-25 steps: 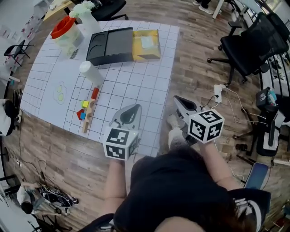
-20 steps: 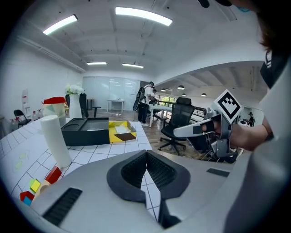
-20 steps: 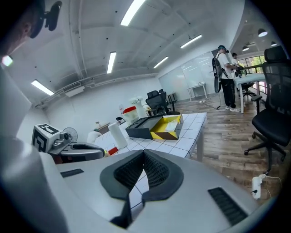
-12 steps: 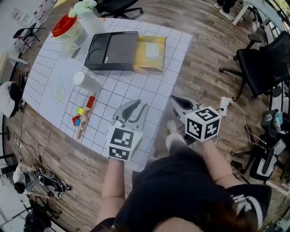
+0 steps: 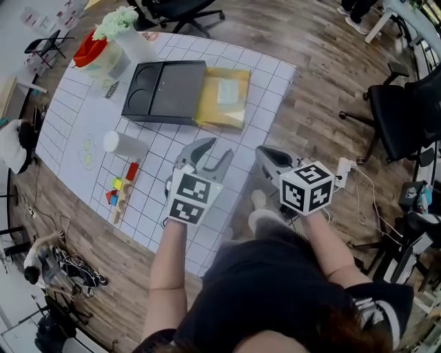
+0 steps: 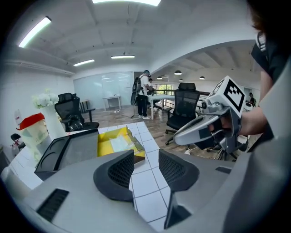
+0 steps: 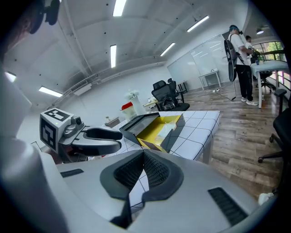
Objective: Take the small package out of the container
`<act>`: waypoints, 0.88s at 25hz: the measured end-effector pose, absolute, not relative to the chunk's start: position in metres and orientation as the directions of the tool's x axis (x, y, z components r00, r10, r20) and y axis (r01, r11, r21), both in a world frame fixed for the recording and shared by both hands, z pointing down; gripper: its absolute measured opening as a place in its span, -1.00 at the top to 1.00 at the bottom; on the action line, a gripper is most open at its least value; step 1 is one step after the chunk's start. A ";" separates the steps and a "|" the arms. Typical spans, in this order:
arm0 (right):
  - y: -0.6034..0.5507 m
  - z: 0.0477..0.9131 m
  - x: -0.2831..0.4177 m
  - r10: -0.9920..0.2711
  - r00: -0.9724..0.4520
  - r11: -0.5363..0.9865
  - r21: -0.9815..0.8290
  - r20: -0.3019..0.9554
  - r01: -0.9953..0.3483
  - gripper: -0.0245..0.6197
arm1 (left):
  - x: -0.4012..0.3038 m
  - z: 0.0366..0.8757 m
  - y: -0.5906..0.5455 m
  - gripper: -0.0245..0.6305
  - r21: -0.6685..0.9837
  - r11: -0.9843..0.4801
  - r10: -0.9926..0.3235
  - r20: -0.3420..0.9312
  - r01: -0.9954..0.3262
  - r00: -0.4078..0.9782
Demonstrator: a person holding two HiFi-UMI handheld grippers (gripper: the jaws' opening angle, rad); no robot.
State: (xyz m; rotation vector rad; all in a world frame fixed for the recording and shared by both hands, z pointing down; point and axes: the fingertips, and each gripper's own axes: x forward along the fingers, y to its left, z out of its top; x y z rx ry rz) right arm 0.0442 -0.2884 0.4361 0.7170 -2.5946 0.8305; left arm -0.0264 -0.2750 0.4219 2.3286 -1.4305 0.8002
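Over the near part of the grid-marked table cover [image 5: 69, 117]: left gripper [image 5: 212, 150], jaws wide apart after just opening, nothing between them but bare white squares. At 3 o'clock of it, by the table's right edge: right gripper [image 5: 265, 152], jaws pressed together at the tips, empty. Both aimed toward 12 o'clock.

Ahead at 12 o'clock of the left gripper, apart from both grippers: open yellow-lined container [image 5: 207, 114]. Inside it, lying flat: the small package [image 5: 228, 92], pale, untouched. Against the container's 9 o'clock side: black two-compartment tray [image 5: 165, 89], one round well and one square.

At 9 o'clock of the left gripper: white cup [image 5: 118, 143] on its side. At 8 o'clock: small cluster of coloured blocks [image 5: 118, 192] near the table's front edge. At 10 o'clock of the tray, in the far left corner: red-lidded jar [image 5: 93, 49], with white flowers [image 5: 116, 21] just beyond it. Around the table: wooden floor [image 5: 324, 83] and black office chairs [image 5: 403, 117].
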 end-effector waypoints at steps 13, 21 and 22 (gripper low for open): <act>-0.354 0.468 0.045 -0.279 -0.829 0.710 -0.477 0.485 -0.518 0.88 | -0.050 0.460 -0.379 0.38 -0.091 -0.427 -0.698 0.666 -0.900 0.264; -0.374 0.494 0.048 -0.227 -0.824 0.698 -0.503 0.518 -0.509 0.88 | -0.045 0.491 -0.404 0.42 -0.093 -0.474 -0.634 0.726 -0.875 0.266; -0.375 0.497 0.048 -0.223 -0.824 0.697 -0.506 0.521 -0.509 0.88 | -0.042 0.494 -0.406 0.42 -0.095 -0.489 -0.625 0.731 -0.867 0.272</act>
